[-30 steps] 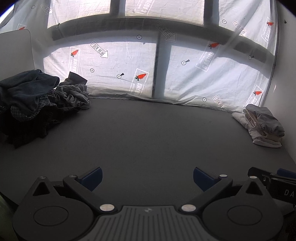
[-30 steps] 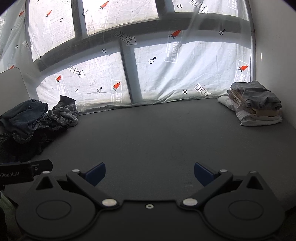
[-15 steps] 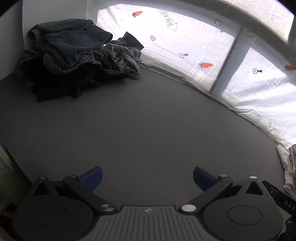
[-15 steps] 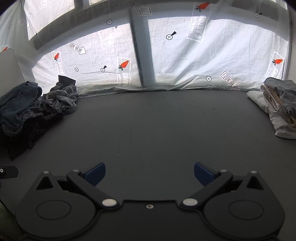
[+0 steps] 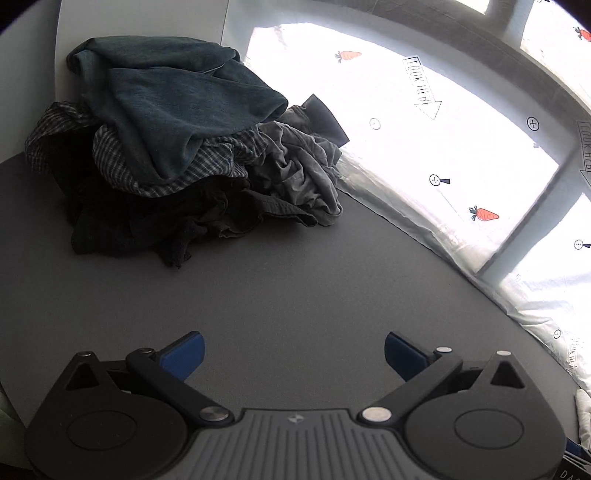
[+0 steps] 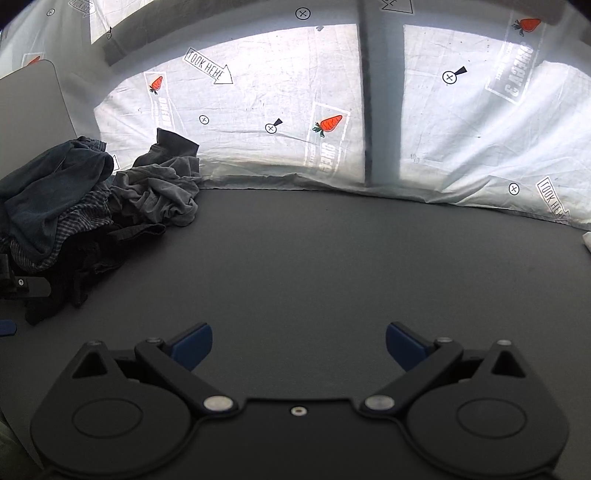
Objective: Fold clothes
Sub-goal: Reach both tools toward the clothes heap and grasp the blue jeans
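A heap of unfolded clothes [image 5: 177, 147] lies at the far left of the dark grey table [image 5: 295, 280]: a dark teal garment on top, a checked shirt under it, a grey crumpled piece at its right, black cloth at the bottom. My left gripper [image 5: 293, 354] hovers open over bare table, a short way in front of the heap, nothing between its blue pads. In the right wrist view the same heap [image 6: 92, 206] sits at the left. My right gripper [image 6: 298, 345] is open over the table's middle, empty. The left gripper's body [image 6: 26, 288] shows at the left edge.
A white plastic sheet [image 6: 443, 129] printed with carrots and arrows hangs along the table's far edge. A pale panel [image 5: 140, 22] stands behind the heap. A sliver of white folded cloth [image 6: 587, 240] shows at the right edge.
Both grippers have swung left and moved closer to the heap, which now looms larger. The folded stack at the right has slid almost out of both views. Both stay open.
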Motion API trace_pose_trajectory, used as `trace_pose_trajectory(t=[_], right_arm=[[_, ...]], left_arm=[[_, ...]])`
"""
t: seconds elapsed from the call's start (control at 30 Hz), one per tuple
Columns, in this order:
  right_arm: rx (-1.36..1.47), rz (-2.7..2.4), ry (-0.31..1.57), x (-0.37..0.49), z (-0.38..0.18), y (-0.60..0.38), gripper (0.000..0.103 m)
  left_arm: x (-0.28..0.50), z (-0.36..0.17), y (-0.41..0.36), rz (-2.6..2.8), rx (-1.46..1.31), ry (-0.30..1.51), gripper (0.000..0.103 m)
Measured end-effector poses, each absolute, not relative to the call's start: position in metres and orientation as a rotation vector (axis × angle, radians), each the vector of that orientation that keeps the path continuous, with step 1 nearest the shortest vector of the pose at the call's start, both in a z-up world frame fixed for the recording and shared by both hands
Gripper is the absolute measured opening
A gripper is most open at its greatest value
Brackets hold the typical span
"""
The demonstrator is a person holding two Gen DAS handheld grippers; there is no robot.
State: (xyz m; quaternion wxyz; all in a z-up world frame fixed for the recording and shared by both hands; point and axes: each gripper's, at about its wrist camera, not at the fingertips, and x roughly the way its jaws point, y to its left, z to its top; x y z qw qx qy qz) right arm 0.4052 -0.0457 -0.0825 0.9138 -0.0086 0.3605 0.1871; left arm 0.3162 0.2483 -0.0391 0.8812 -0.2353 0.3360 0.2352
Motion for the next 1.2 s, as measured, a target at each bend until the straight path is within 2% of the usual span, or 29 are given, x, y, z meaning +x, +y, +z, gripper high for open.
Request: trace_pose_trajectory(t=[0.27, 0.5, 0.53, 0.67, 0.83, 0.87, 0.93, 0.97, 1.0, 1.1, 1.2], right_arm=[[-0.04, 0.39, 0.751, 0.484, -0.083, 0.042, 0.102], [-0.1, 0.398, 0.773, 0.535, -0.093, 0.102, 0.102], [-0.098, 0.397, 0.778, 0.54, -0.094, 0.107, 0.102], [-0.101, 0.384, 0.794, 0.549, -0.101, 0.119, 0.102], [-0.114, 0.36, 0.832, 0.548, -0.113, 0.116, 0.102], [-0.111, 0.354, 0.842, 0.548, -0.116, 0.113, 0.102], [-0.102, 0.346, 0.85, 0.545, -0.118, 0.107, 0.102], [-0.098, 0.343, 0.85, 0.544, -0.118, 0.104, 0.102], [-0.097, 0.34, 0.845, 0.542, -0.117, 0.101, 0.102], [-0.088, 0.335, 0.831, 0.538, -0.115, 0.091, 0.102], [-0.057, 0.332, 0.813, 0.533, -0.111, 0.077, 0.102]], left_arm=[[0.371, -0.002, 0.382, 0.655, -0.368, 0.569, 0.102], [0.458, 0.028, 0.472, 0.788, -0.124, 0.418, 0.102], [0.472, 0.03, 0.483, 0.797, -0.091, 0.397, 0.101], [0.516, 0.022, 0.517, 0.776, -0.097, 0.4, 0.084], [0.557, -0.007, 0.535, 0.807, -0.019, 0.468, 0.083], [0.561, -0.011, 0.538, 0.82, -0.014, 0.474, 0.079], [0.557, -0.013, 0.54, 0.843, -0.025, 0.456, 0.059], [0.552, -0.011, 0.542, 0.847, -0.053, 0.443, 0.038], [0.548, -0.009, 0.543, 0.851, -0.08, 0.43, 0.025], [0.532, 0.003, 0.538, 0.841, -0.141, 0.395, 0.006], [0.511, 0.026, 0.507, 0.807, -0.141, 0.341, 0.004]])
